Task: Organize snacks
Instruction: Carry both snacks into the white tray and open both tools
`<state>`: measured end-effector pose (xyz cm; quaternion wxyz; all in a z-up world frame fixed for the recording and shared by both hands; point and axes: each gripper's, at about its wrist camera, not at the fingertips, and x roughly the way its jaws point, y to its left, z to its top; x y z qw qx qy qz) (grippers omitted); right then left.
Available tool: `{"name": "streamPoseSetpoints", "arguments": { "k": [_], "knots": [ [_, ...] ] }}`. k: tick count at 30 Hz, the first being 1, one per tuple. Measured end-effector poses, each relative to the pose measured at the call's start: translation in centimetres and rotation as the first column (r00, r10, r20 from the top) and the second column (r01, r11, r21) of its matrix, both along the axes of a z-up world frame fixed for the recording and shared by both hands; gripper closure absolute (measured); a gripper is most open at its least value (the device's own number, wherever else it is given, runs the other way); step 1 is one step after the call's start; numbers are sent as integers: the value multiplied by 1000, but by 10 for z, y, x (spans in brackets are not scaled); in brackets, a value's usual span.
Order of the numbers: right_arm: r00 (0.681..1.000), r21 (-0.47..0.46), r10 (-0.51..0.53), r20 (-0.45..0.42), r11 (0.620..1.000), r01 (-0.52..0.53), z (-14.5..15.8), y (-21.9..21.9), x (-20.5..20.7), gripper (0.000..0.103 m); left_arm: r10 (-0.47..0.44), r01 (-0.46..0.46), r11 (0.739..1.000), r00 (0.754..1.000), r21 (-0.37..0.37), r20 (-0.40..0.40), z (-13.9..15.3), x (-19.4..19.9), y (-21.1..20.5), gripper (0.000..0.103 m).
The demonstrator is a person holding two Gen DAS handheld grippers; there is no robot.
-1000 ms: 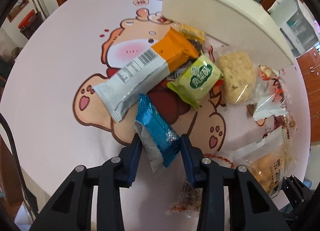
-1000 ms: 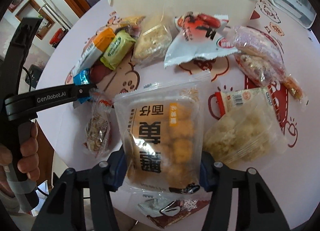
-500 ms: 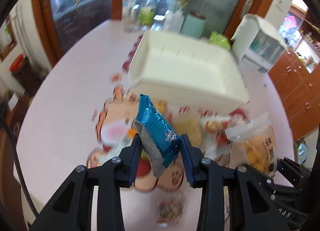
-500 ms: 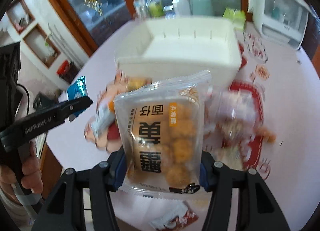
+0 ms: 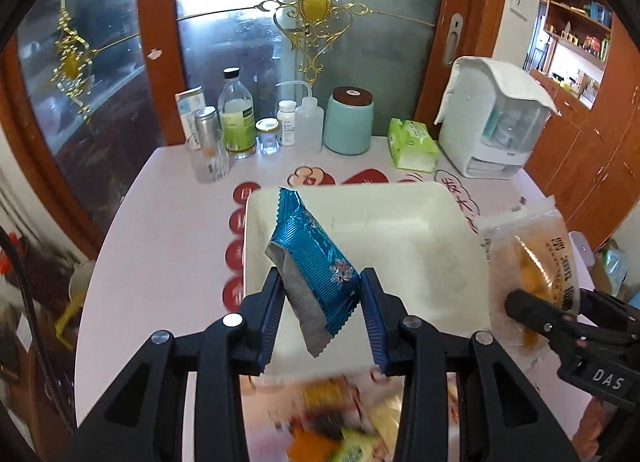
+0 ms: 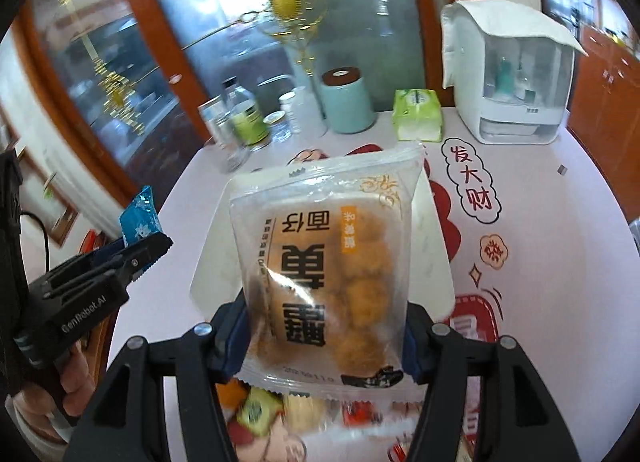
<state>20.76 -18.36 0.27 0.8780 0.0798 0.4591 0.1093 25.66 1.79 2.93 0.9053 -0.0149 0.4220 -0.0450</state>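
L gripper [image 5: 322, 296] is clamped on a blue foil snack pack [image 5: 312, 262], pack tilted, top end leaning up-left, grey back flap hanging below the pads. Right under and ahead of it: the white tray [image 5: 400, 238], inside bare. Left of the tray, red round prints on the pink table [image 5: 160, 229]. Beyond the tray along the far edge, l to r: small box, glass, bottles, jars, squeeze bottle, teal canister [image 5: 347, 121], green tissue pack [image 5: 412, 143], white dispenser w/ cloth cover [image 5: 494, 117]. Nothing stands btwn the blue pack and the tray. Below the L fingers, blurred loose snacks [image 5: 340, 422] at the tray's near side.

R gripper [image 6: 326, 336] holds a clear bag of orange-brown puffs [image 6: 328, 262] upright btwn its pads; jaws are easing open, bag still sits btwn them and fills the view ahead, hiding most of the tray. A hand [image 6: 60, 378] grips the L tool at its left. More snacks [image 6: 280, 410] lie under the bag, blurred.
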Motion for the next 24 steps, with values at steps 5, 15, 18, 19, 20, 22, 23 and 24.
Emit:
{"name": "streamPoseSetpoints", "arguments": {
  "k": [5,15,18,19,20,22,23,24],
  "knots": [
    [996,-17,-83,-20,996,83,-11,3,44,39,-19,19,1000,999,9,-41,-23,46,0,67],
    [984,-89,-150,-98,986,141,-37,16,99,26,-74,84,995,981,49,-177,-81,79,-12,37],
    [986,-107,-142,-87,985,132,-38,18,97,26,-65,75,995,984,58,-165,-86,77,-8,20],
    [986,-118,-139,-88,985,128,-39,19,96,26,-67,78,995,984,64,-165,-86,75,-8,19],
    [986,-131,-136,-95,984,123,-39,21,95,26,-74,86,994,983,69,-168,-87,73,-9,19],
    [986,-147,-125,-112,983,108,-41,23,93,26,-79,93,993,983,75,-168,-86,69,-9,19],
    [986,-149,-118,-115,984,100,-41,24,91,26,-80,93,993,984,76,-160,-85,66,-8,19],
    [987,-149,-112,-116,984,94,-40,24,88,26,-79,91,993,985,76,-151,-83,62,-8,19]
  ]
}}
